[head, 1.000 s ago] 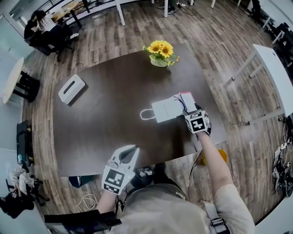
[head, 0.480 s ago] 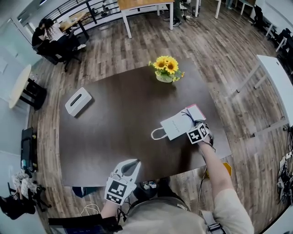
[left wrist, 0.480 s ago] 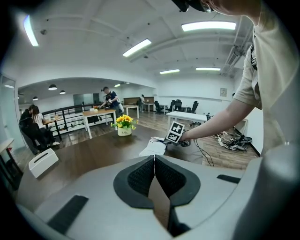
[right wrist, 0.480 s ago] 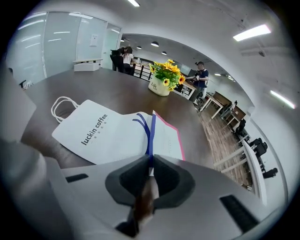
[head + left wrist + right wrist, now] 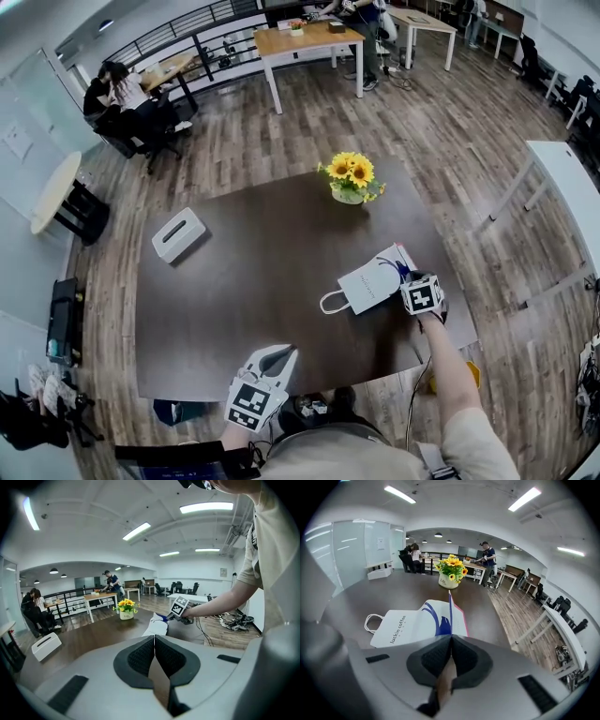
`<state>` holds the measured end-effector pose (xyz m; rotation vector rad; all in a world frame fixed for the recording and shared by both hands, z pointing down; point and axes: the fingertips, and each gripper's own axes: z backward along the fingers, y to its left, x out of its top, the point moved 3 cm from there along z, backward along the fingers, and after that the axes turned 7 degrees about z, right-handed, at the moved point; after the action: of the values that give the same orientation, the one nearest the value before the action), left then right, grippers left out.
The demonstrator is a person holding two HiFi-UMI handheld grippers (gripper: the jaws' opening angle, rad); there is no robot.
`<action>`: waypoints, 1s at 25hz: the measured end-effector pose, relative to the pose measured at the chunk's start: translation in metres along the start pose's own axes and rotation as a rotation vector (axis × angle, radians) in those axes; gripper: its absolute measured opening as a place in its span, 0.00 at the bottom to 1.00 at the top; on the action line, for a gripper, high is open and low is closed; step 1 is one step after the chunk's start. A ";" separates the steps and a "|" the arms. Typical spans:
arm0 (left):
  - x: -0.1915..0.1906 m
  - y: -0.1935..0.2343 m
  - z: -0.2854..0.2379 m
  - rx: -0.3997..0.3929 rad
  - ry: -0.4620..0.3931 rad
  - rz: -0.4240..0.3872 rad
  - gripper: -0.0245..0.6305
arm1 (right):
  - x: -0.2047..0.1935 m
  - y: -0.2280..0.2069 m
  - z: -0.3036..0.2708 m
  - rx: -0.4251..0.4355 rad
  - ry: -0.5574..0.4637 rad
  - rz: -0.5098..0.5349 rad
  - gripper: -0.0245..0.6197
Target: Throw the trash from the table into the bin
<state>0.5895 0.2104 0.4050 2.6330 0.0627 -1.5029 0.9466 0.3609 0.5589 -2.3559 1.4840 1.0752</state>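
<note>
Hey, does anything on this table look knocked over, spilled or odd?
Only the white paper bag: it lies flat on its side near the right edge of the table, and the right gripper has just closed on its folded edge. The flower pot stands upright, the tissue box sits flat, nothing spilled.

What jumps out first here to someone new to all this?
A white paper coffee bag lies flat on the dark brown table, near its right edge; the jaws of the right gripper have just been closing on the bag's near edge. At the far edge stand yellow sunflowers in a pot, and a white tissue box lies at the left.
</note>
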 end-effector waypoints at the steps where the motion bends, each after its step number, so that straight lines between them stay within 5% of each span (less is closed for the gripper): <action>1: 0.002 0.000 0.004 0.003 -0.011 -0.003 0.06 | 0.001 0.001 0.006 0.001 -0.008 -0.015 0.06; 15: -0.015 0.005 0.073 0.070 -0.088 0.011 0.06 | 0.057 0.037 0.106 0.013 -0.240 -0.060 0.06; 25: -0.055 0.043 0.194 0.126 -0.188 0.047 0.06 | 0.075 0.145 0.182 0.066 -0.283 -0.102 0.06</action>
<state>0.3989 0.1468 0.3577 2.5502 -0.1128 -1.7849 0.7553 0.3216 0.4118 -2.1046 1.2654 1.2511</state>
